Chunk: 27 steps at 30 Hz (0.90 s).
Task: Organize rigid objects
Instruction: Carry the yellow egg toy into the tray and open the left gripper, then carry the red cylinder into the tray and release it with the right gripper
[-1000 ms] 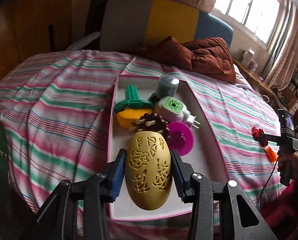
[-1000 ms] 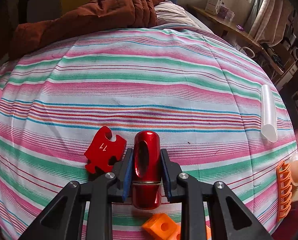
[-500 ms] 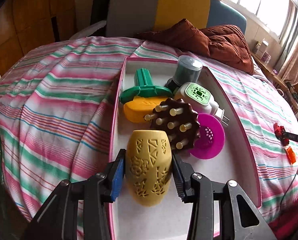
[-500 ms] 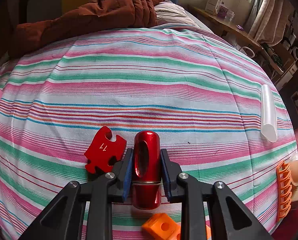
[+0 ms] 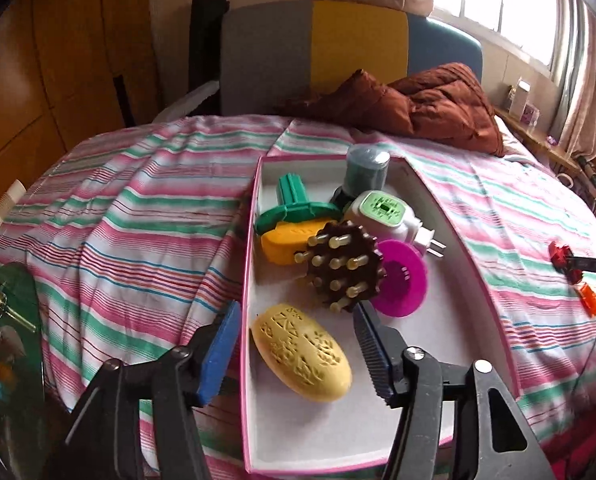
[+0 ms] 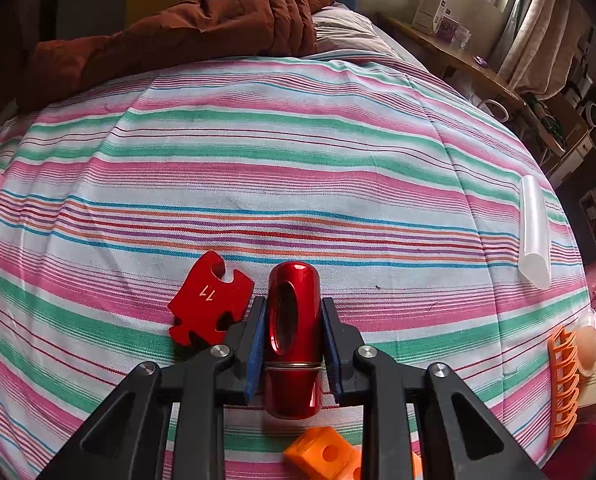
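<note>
A yellow perforated oval shell (image 5: 301, 352) lies on the white floor of a pink-rimmed box (image 5: 466, 256) on the striped bed. My left gripper (image 5: 296, 344) is open, its jaws spread wide on either side of the shell and apart from it. Further back in the box lie a brown spiked massager (image 5: 344, 266), a magenta disc (image 5: 404, 278), a white and green plug-in device (image 5: 382, 214), a green and yellow piece (image 5: 296, 216) and a grey cylinder (image 5: 367, 170). My right gripper (image 6: 292, 334) is shut on a red metal cylinder (image 6: 294, 336) over the bedspread.
A red puzzle piece (image 6: 208, 300) lies just left of the right gripper. An orange cube (image 6: 324, 458) sits below the cylinder. A clear tube (image 6: 533, 232) and an orange comb-like clip (image 6: 564, 384) lie at the right. A brown quilt (image 5: 410, 104) is bunched at the bed's head.
My left gripper has opened and let go of the yellow shell, which now lies tilted on the box floor. The right gripper and the red cylinder have not moved.
</note>
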{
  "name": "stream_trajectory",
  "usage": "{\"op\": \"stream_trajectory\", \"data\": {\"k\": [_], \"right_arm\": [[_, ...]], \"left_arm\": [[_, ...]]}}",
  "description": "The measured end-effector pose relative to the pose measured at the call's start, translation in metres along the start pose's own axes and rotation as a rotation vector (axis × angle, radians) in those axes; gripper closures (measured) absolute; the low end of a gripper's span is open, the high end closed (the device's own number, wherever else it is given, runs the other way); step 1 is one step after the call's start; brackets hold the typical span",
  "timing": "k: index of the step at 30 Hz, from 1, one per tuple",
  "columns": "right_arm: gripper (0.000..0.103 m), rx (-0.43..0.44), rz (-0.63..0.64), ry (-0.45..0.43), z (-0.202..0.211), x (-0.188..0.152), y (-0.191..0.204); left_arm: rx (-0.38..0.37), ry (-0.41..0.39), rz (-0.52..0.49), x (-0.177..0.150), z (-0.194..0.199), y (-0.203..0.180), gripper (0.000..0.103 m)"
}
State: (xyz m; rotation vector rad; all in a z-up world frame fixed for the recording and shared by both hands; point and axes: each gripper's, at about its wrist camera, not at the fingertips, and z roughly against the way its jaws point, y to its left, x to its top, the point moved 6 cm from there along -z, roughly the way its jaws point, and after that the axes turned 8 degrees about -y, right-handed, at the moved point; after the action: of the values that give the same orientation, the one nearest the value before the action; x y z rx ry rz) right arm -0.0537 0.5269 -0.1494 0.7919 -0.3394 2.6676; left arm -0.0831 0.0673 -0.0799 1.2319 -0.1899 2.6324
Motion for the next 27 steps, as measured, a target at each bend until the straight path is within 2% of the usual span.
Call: {"op": "stream_trajectory", "data": {"k": [5, 12, 16, 19, 22, 27], "right_arm": [[0.078, -0.009, 0.008, -0.008, 0.001, 0.000, 0.001], [0.078, -0.016, 0.002, -0.011, 0.003, 0.000, 0.004], [0.078, 0.088, -0.026, -0.013, 0.008, 0.003, 0.015], [0.078, 0.179, 0.022, -0.011, 0.012, 0.001, 0.039], [0.078, 0.190, 0.070, -0.020, 0.016, -0.003, 0.055], [0.078, 0.170, 0.080, -0.015, 0.017, -0.005, 0.059]], "left_arm": [[-0.009, -0.031, 0.011, 0.005, 0.018, 0.000, 0.041], [-0.002, -0.029, 0.042, 0.004, 0.030, 0.004, 0.038], [0.011, -0.027, 0.050, 0.000, 0.033, 0.010, 0.038], [0.030, -0.027, 0.058, -0.002, 0.034, 0.015, 0.038], [0.040, -0.026, 0.069, -0.003, 0.035, 0.021, 0.038], [0.049, -0.028, 0.075, -0.004, 0.038, 0.026, 0.038]]}}
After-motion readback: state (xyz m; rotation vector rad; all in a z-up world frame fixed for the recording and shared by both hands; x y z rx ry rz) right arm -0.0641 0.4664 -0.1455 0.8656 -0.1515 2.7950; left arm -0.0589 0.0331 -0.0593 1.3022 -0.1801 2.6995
